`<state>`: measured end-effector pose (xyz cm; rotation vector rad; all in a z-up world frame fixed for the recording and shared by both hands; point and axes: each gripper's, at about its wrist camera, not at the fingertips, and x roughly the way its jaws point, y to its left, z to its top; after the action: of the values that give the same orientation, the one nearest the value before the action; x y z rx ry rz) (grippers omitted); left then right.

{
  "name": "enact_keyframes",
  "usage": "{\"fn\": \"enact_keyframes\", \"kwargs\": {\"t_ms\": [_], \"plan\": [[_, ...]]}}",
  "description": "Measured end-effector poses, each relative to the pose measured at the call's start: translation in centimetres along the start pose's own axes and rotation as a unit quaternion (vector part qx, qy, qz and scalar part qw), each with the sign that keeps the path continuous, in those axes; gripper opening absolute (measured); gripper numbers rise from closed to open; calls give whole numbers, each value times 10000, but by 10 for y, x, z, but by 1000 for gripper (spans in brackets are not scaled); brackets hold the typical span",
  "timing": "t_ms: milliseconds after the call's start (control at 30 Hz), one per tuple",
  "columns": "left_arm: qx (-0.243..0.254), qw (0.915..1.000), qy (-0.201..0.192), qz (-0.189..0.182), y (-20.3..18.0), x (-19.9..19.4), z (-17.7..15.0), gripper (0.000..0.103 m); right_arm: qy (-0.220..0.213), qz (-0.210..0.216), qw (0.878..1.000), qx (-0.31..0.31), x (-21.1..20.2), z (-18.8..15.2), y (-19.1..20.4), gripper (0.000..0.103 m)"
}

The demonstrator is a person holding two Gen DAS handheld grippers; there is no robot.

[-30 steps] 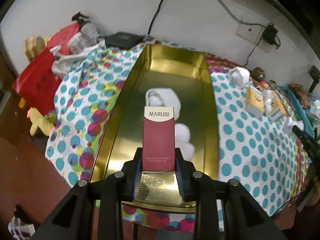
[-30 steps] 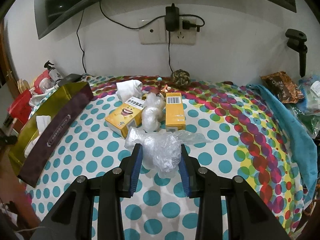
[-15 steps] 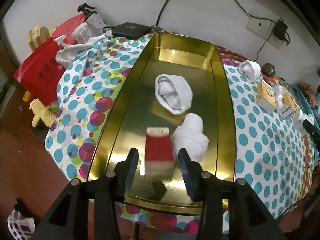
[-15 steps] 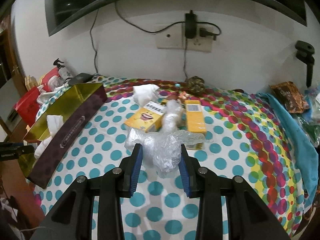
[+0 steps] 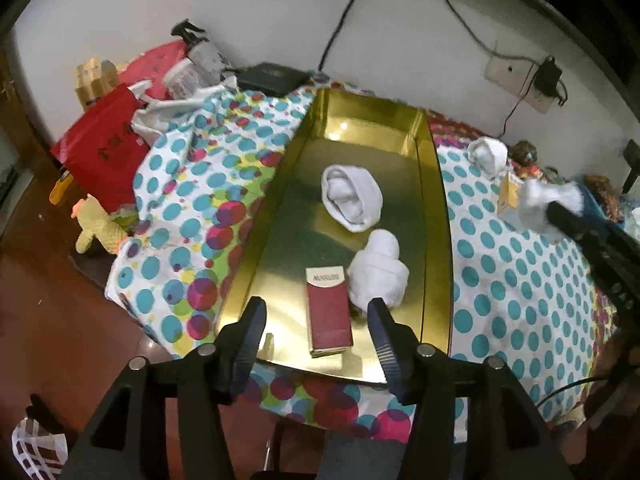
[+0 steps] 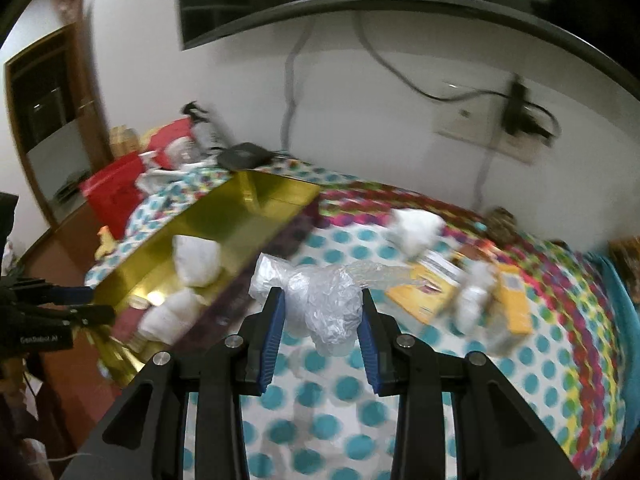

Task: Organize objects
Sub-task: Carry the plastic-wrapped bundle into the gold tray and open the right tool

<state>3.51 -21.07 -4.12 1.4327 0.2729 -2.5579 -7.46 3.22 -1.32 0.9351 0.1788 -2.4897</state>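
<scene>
Already in gold tray (image 5: 434, 216): red Marubi box (image 5: 328, 312) flat at near end, two rolled white socks (image 5: 352, 198) just beyond. Left gripper (image 5: 316, 326) spread wide, empty, above box. Right gripper (image 6: 320, 322) clamped on crumpled clear plastic bag (image 6: 324, 304), lifted over polka-dot cloth (image 6: 400, 420) beside tray. Left out on cloth: third sock roll (image 6: 416, 228), yellow boxes (image 6: 516, 304), small white bottle (image 6: 472, 296). Roughly half done.

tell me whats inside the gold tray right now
The gold tray holds three things: a dark red box lying flat near its front end and two rolled white socks behind it. Whatever lies under them is covered.
</scene>
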Motion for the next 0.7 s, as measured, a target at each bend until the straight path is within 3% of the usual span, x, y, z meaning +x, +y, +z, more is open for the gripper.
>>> {"fn": "enact_keyframes", "kwargs": {"t_ms": [400, 700], "plan": [[-292, 9992, -258, 48, 29, -26, -2, 57, 58, 720, 9955, -621, 34, 34, 88, 33], [-543, 9980, -307, 126, 51, -24, -2, 57, 436, 915, 9920, -749, 67, 35, 115, 33]]}}
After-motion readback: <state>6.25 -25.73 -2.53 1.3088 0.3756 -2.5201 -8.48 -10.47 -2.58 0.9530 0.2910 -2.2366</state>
